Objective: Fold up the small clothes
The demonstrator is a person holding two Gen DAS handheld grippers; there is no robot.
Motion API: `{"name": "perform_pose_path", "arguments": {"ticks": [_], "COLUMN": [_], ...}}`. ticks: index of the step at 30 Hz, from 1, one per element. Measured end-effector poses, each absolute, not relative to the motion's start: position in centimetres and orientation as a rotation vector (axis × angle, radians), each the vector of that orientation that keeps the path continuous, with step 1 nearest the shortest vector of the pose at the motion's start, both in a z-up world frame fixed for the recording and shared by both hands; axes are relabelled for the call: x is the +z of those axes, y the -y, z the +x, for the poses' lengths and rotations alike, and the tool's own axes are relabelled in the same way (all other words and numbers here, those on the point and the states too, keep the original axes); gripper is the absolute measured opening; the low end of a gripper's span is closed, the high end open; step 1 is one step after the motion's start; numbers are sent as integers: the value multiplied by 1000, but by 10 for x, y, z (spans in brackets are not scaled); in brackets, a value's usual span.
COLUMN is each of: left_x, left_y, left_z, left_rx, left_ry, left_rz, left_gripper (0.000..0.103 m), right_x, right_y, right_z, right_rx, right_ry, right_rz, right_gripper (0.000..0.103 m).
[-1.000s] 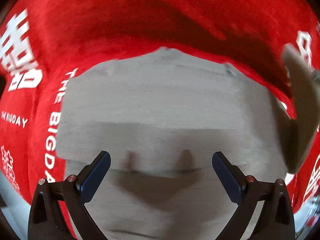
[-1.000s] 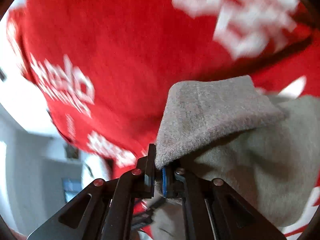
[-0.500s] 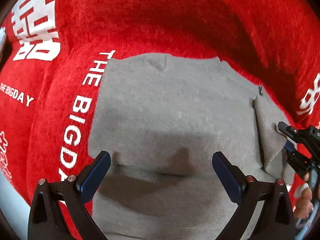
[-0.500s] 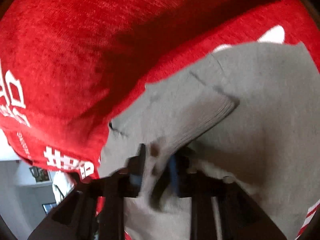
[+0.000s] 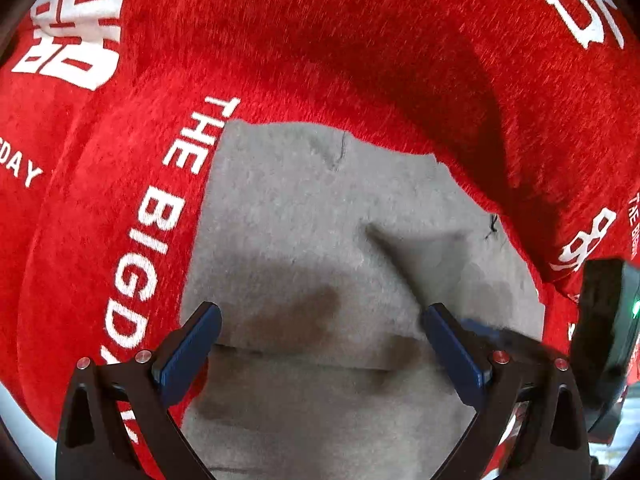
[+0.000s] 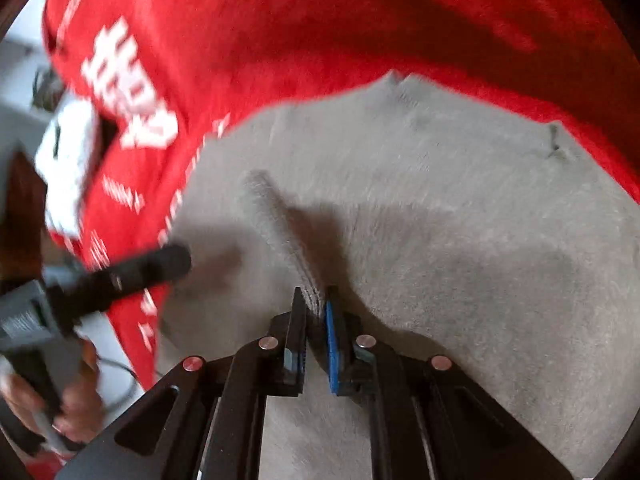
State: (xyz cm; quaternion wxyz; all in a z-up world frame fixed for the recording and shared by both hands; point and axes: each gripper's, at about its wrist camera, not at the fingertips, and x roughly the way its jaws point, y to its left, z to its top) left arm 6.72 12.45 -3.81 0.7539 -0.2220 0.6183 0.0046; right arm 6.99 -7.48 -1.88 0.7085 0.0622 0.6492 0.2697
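Observation:
A small grey garment lies on a red cloth with white lettering. My left gripper is open and empty, its blue pads just above the grey fabric on either side of a fold line. My right gripper is shut on a raised ridge of the grey garment, pinching the folded edge between its pads. In the left wrist view the right gripper's blue pad shows beside my right finger, and its dark body stands at the right edge.
The red cloth covers the surface all around the garment. In the right wrist view the left gripper's black finger and the hand holding it are at the left. Pale floor and a white object show beyond the cloth's left edge.
The right gripper has carried the pinched grey edge across and down onto the garment, close to the left gripper. The left gripper has stayed open over the fabric and shifted slightly.

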Motion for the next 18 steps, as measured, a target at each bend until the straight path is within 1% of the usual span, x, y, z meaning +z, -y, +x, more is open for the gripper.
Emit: {"name": "perform_pose_path", "arguments": {"ticks": [2, 4, 6, 12, 16, 17, 18], "left_x": [-43, -45, -47, -58, -67, -67, -66], "left_y": [-122, -116, -109, -84, -76, -76, -75], "left_z": [67, 66, 67, 78, 84, 84, 85], "left_rx": [-2, -22, -43, -109, -93, -92, -97], "left_ry": [-1360, -1370, -1383, -1418, -1440, -1436, -1435], "left_rz": [-485, -486, -487, -507, -521, -525, -524], "left_gripper": [102, 102, 102, 102, 101, 93, 72], "right_x": [-17, -14, -8, -19, -35, -39, -44], "right_y": [82, 95, 124, 222, 302, 316, 331], "right_z": [67, 65, 59, 15, -24, -31, -38], "right_rx": [597, 571, 527, 329, 114, 74, 32], "right_ry": [-1450, -1459, -1462, -1517, -1473, -1446, -1405], "right_rz": [173, 219, 297, 586, 916, 989, 1077], "right_gripper": [19, 32, 36, 36, 36, 36, 36]}}
